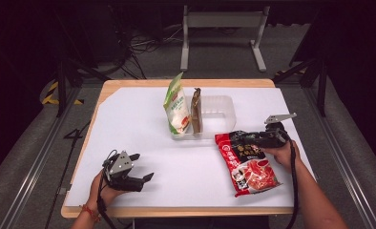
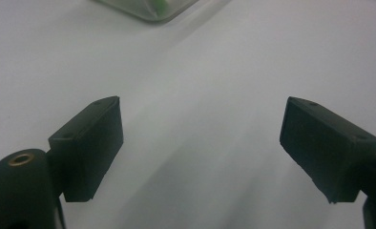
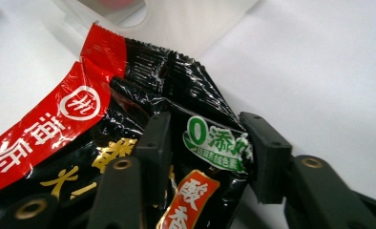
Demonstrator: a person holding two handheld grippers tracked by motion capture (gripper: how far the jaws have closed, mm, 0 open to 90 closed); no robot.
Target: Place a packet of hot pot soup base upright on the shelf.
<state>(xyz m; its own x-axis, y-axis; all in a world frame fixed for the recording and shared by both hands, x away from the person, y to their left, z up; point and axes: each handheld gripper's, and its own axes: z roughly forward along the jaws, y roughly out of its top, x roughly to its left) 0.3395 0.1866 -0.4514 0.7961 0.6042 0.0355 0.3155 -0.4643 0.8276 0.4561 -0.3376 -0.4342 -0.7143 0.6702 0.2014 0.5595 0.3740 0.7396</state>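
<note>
- Right hand-held gripper [image 3: 203, 152] clamps the red-and-black sauce packet [image 1: 247, 162] by its top corner, packet lying on the surface [image 1: 143, 124] beside the clear bin [image 1: 222, 106] — lift slowly, keep it pinched.
- Left hand-held gripper [image 2: 200, 143] rests wide open, empty.

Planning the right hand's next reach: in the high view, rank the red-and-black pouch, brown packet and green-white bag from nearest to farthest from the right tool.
1. Red-and-black pouch: in the right tool.
2. Brown packet: upright in the clear bin, left of the tool.
3. Green-white bag: bin's left end.
</note>
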